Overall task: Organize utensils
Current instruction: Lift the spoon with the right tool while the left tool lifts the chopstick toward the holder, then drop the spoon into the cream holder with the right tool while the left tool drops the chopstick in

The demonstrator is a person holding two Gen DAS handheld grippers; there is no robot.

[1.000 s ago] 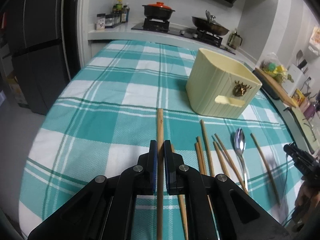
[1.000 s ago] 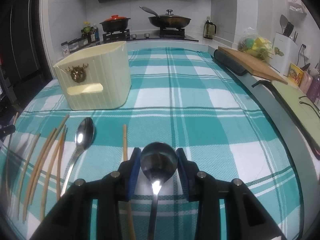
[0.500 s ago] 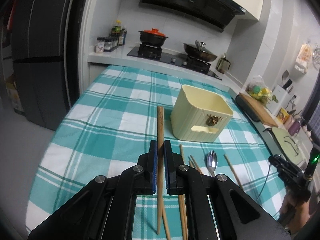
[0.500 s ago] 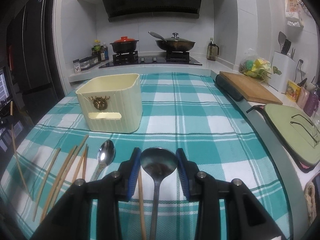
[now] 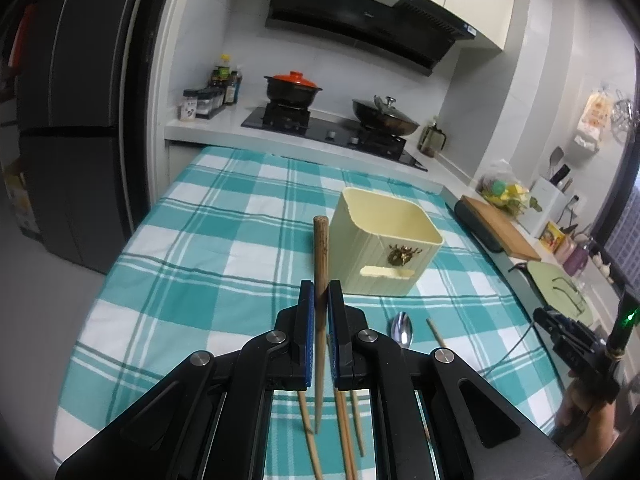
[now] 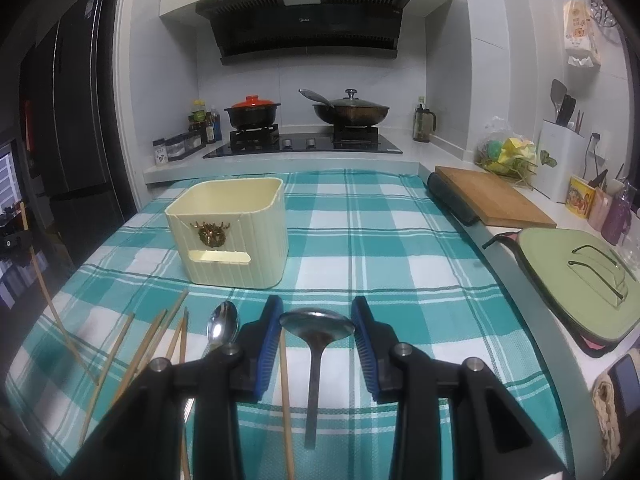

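Note:
My left gripper (image 5: 321, 300) is shut on a wooden chopstick (image 5: 321, 256) and holds it above the cloth, tip toward the cream utensil holder (image 5: 386, 248). My right gripper (image 6: 316, 326) is shut on a metal spoon (image 6: 317, 326), its bowl clamped between the blue pads, raised above the table. The holder (image 6: 232, 240) stands upright ahead and left of it. Several chopsticks (image 6: 156, 340) and a second spoon (image 6: 222, 326) lie on the checked cloth in front of the holder. The lifted chopstick (image 6: 44, 280) shows at far left in the right wrist view.
The teal checked tablecloth (image 6: 380, 240) covers the table. A cutting board (image 6: 492, 196) and a green lid (image 6: 576, 280) lie along the right counter. A stove with a red-lidded pot (image 6: 252, 114) and a wok stands behind. A dark fridge (image 5: 72, 120) is at left.
Both grippers have risen away from the table, each with its utensil. The holder and loose utensils now look farther below; the holder's open top has come into view.

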